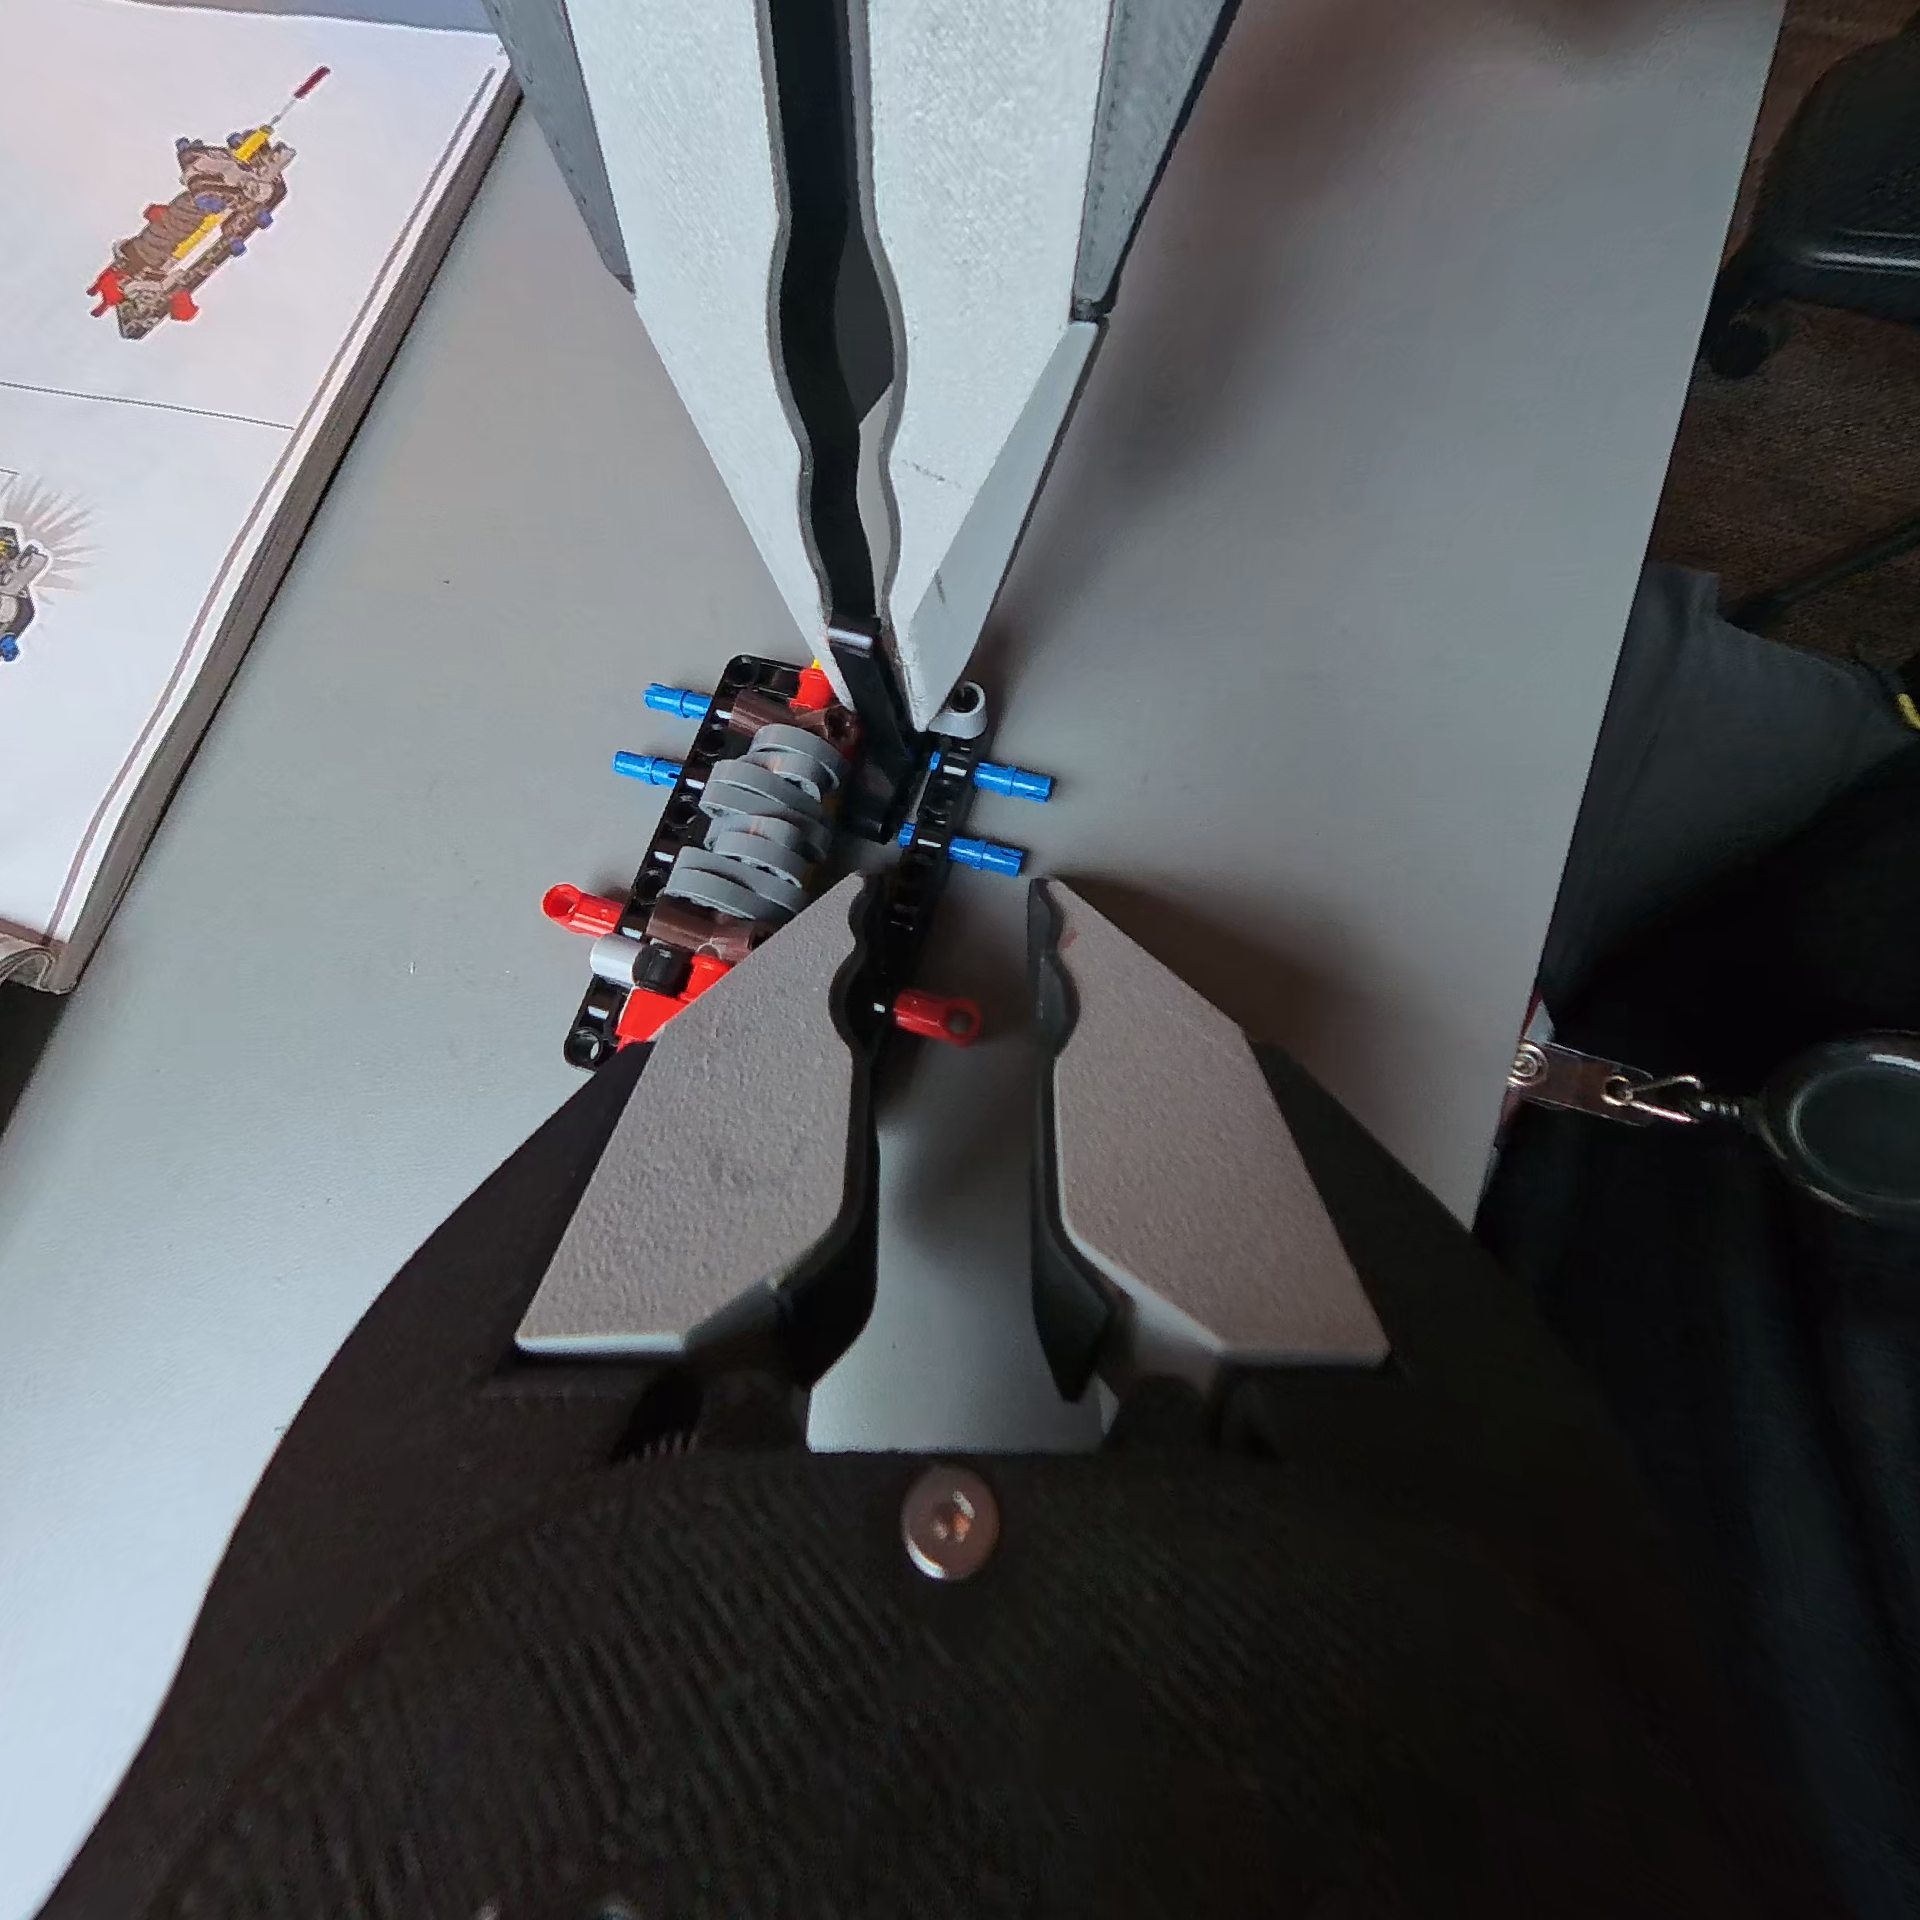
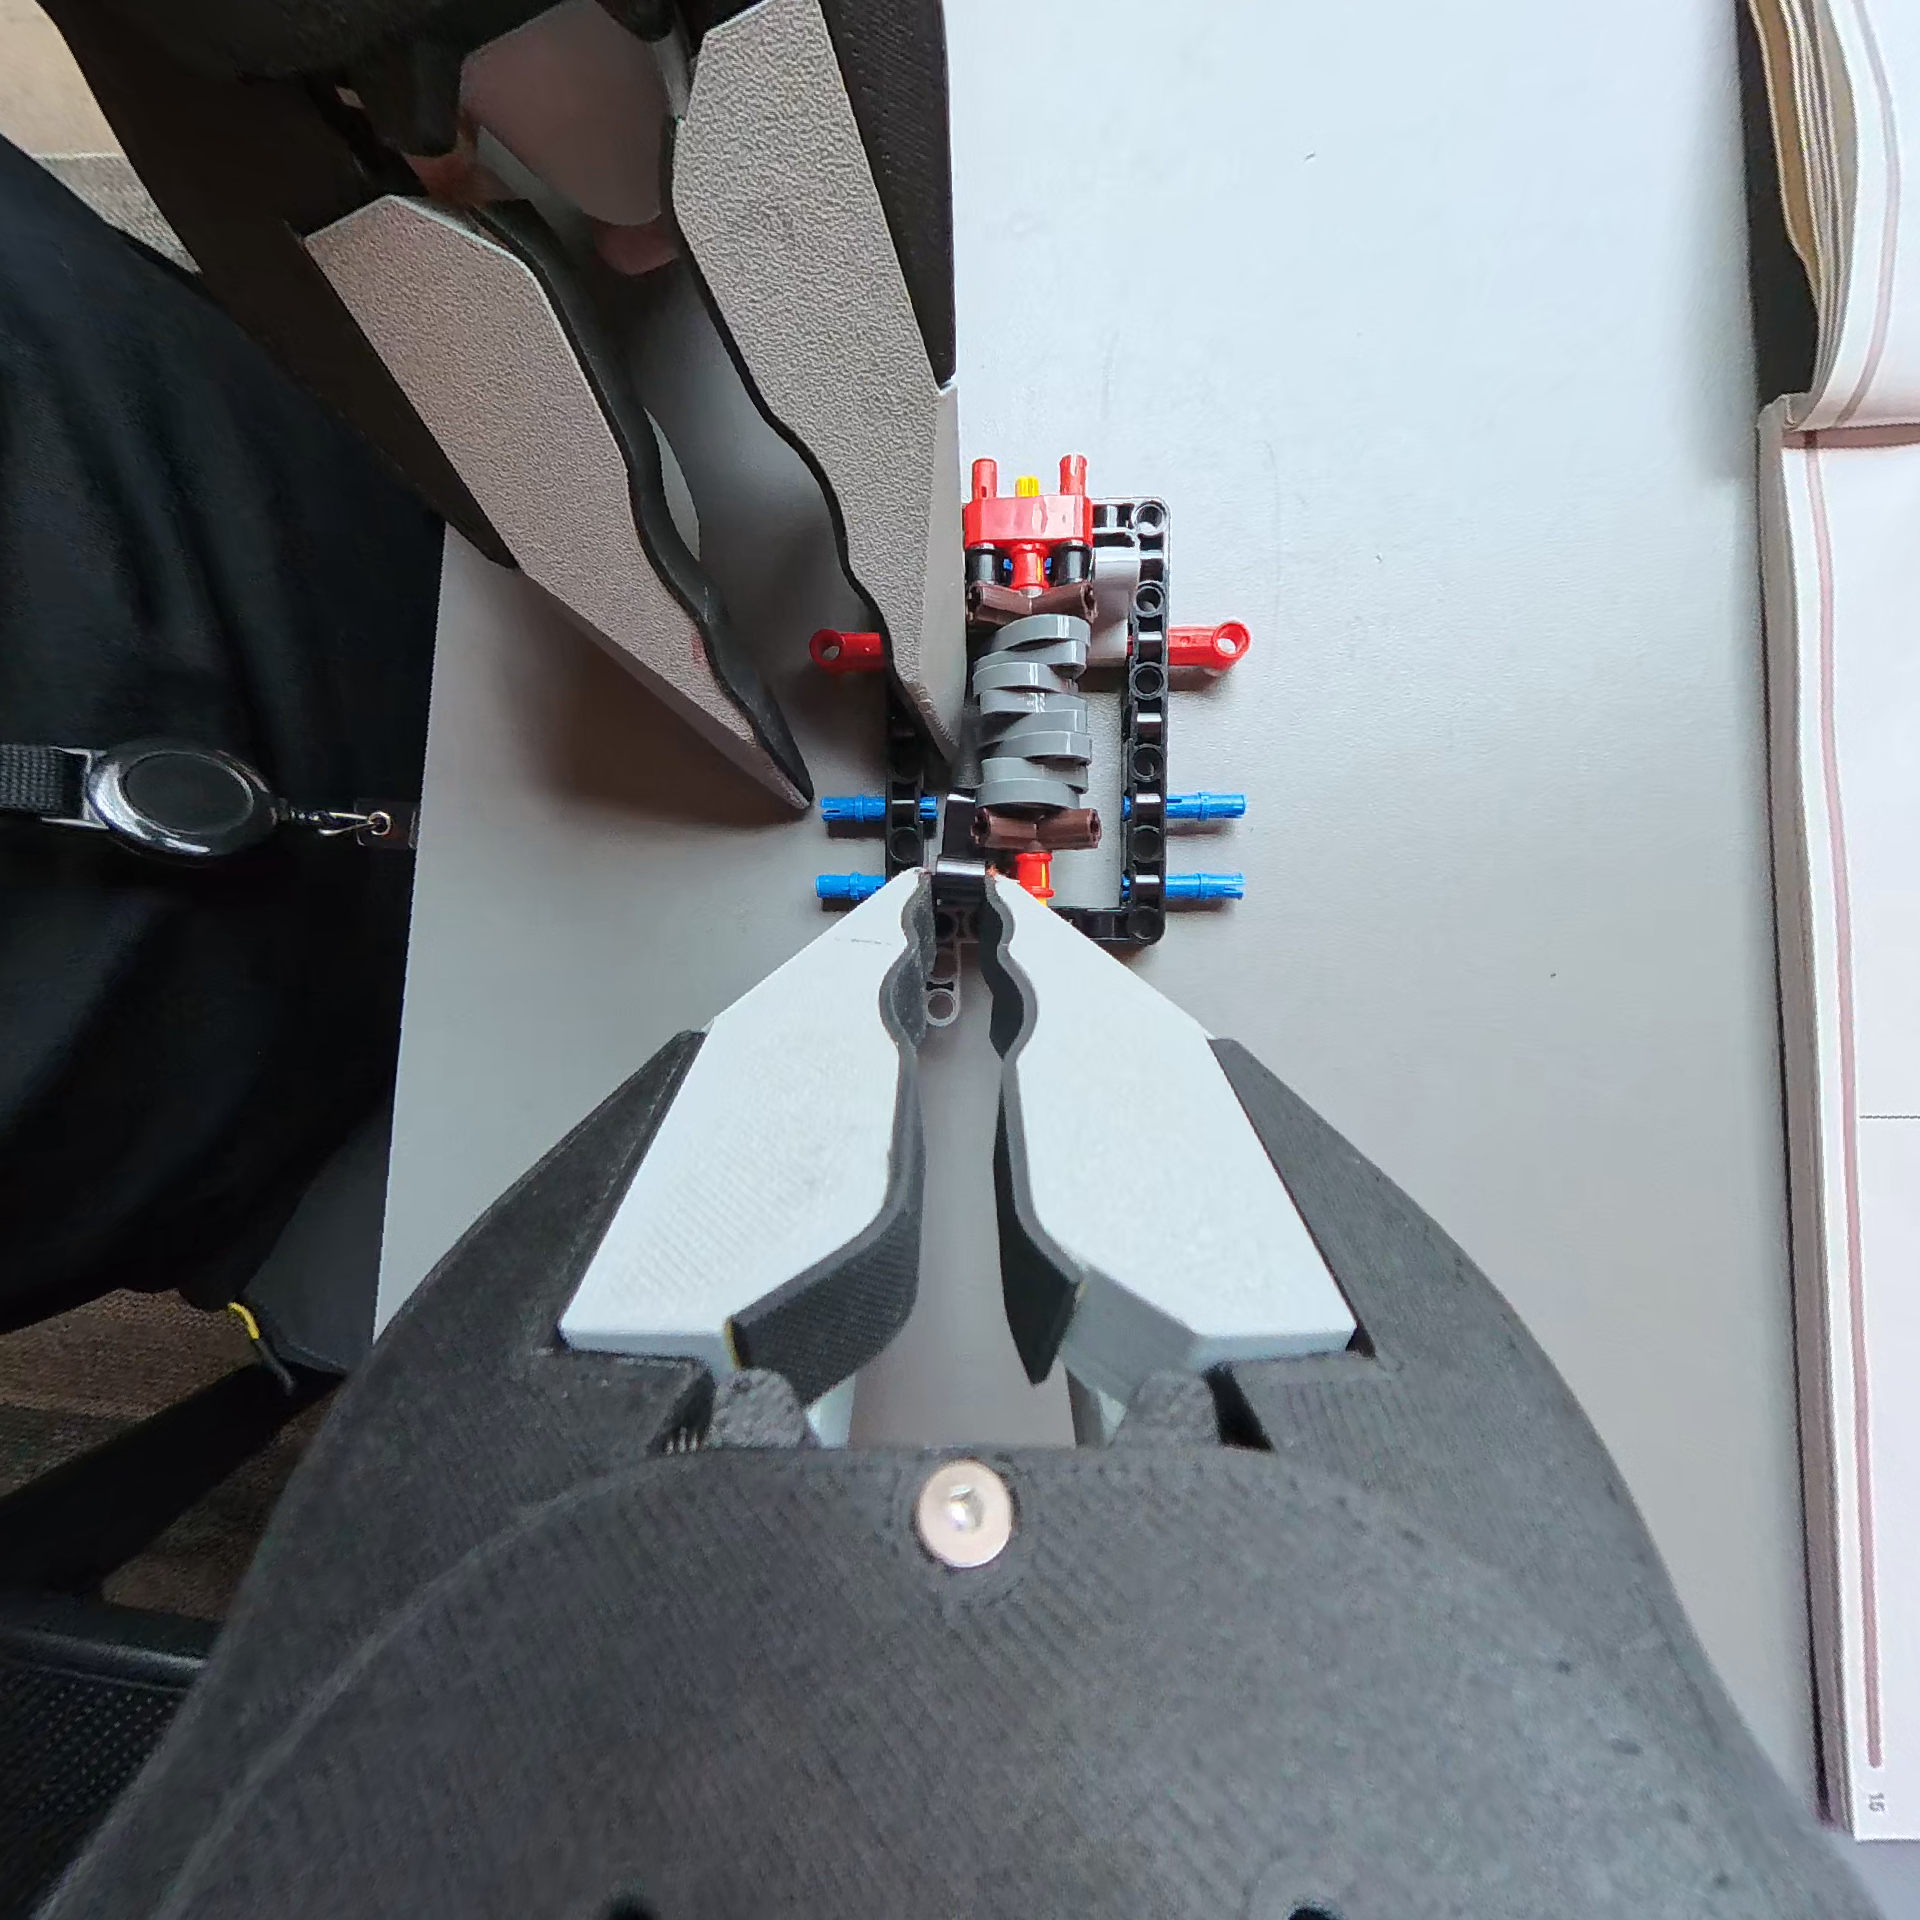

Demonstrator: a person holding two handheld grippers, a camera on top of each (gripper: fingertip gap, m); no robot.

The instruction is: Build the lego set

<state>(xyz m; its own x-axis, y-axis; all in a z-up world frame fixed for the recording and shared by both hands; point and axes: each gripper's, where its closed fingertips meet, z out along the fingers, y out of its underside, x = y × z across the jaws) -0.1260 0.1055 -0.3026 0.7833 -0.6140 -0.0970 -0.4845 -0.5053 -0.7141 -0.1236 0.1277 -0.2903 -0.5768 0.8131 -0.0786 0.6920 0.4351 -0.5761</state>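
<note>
The lego assembly [image 1: 769,821] is a black rectangular frame holding a grey stacked crank, brown connectors, red parts and blue pins. It lies flat on the grey table and also shows in the right wrist view [image 2: 1039,717]. My right gripper [image 2: 956,888] is shut on a small black piece [image 2: 954,871] and holds it at the frame's near end. It reaches down from the top of the left wrist view [image 1: 883,665]. My left gripper [image 1: 948,888] is open and straddles the frame's side beam [image 1: 914,914] and a red pin [image 1: 940,1015].
An open instruction booklet [image 1: 208,416] lies on the table's left, and shows at the right edge of the right wrist view [image 2: 1849,935]. A black badge reel [image 2: 177,795] hangs on dark clothing past the table edge [image 2: 410,1039]. My two grippers' fingertips are within a few centimetres of each other.
</note>
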